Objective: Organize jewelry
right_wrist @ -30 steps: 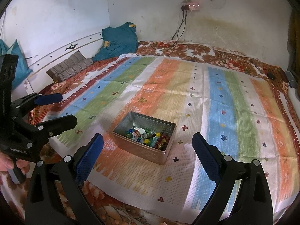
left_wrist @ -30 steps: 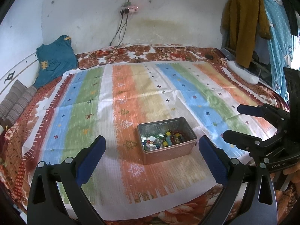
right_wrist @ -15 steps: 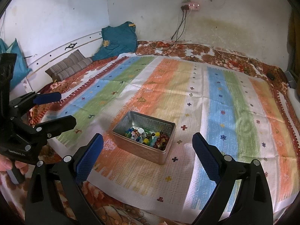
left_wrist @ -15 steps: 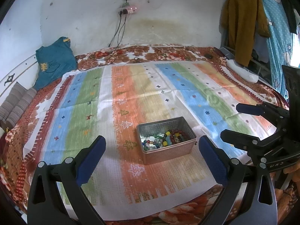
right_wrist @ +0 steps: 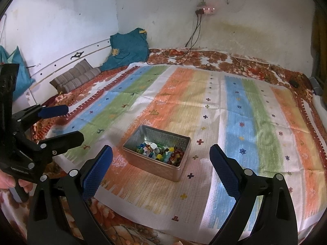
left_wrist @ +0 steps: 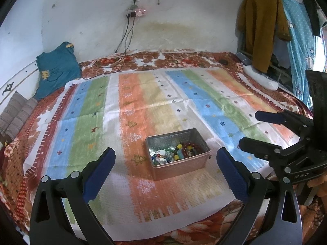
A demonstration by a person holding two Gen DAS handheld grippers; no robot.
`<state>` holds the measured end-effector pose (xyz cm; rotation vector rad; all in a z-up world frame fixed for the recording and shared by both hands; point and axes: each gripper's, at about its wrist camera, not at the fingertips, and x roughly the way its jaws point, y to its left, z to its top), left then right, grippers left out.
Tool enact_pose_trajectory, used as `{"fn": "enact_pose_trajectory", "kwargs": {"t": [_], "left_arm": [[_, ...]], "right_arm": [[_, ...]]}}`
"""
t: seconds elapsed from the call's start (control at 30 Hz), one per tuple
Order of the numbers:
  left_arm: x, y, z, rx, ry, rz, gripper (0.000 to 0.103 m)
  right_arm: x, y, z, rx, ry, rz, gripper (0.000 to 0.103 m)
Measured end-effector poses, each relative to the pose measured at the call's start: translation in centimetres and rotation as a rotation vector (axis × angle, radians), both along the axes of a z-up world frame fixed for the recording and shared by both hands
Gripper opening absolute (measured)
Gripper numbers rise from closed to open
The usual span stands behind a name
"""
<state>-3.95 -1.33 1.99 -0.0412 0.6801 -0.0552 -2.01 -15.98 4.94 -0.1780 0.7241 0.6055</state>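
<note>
A rectangular metal tin (left_wrist: pixel 179 168) sits on the striped mat, holding a heap of coloured beads and bracelets (left_wrist: pixel 175 153). My left gripper (left_wrist: pixel 165 151) hovers open in front of it, blue pads spread wider than the tin. The right gripper (left_wrist: pixel 249 128) shows at the right edge, also open and holding nothing. In the right wrist view the same tin (right_wrist: pixel 155 167) with its beads (right_wrist: pixel 159 152) lies ahead of my open right gripper (right_wrist: pixel 161 148). The left gripper (right_wrist: pixel 74 122) is off to the left, held by a hand (right_wrist: pixel 8 180).
The striped mat (left_wrist: pixel 92 122) lies over a floral bedsheet (left_wrist: pixel 163 58). A teal cloth (left_wrist: pixel 57 69) and striped pillows (left_wrist: pixel 14 112) lie at far left. Cables (left_wrist: pixel 122 47) hang from a wall socket. Hanging clothes (left_wrist: pixel 263 20) and a white object (left_wrist: pixel 261 77) are at right.
Both views have shifted only slightly. The grippers stay open and the tin has not moved.
</note>
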Motion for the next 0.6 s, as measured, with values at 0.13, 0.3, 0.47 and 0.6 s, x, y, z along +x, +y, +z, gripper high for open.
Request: {"fn": "enact_pose_trajectory", "kwargs": {"t": [0.13, 0.3, 0.47, 0.6], "left_arm": [[-0.01, -0.11, 0.25, 0.006, -0.014, -0.002, 0.097], [0.02, -0.15, 0.27, 0.011, -0.018, -0.001, 0.097], [0.01, 0.0, 0.37, -0.005, -0.021, -0.008, 0.097], [0.03, 0.08, 0.48, 0.001, -0.028, -0.008, 0.097]], "right_arm": [[-0.14, 0.08, 0.02, 0.0, -0.006, -0.004, 0.096], [-0.2, 0.05, 0.21, 0.006, -0.016, -0.008, 0.096], [-0.22, -0.07, 0.31, 0.01, -0.025, -0.018, 0.096], [-0.49, -0.1, 0.37, 0.015, -0.036, -0.023, 0.096]]}}
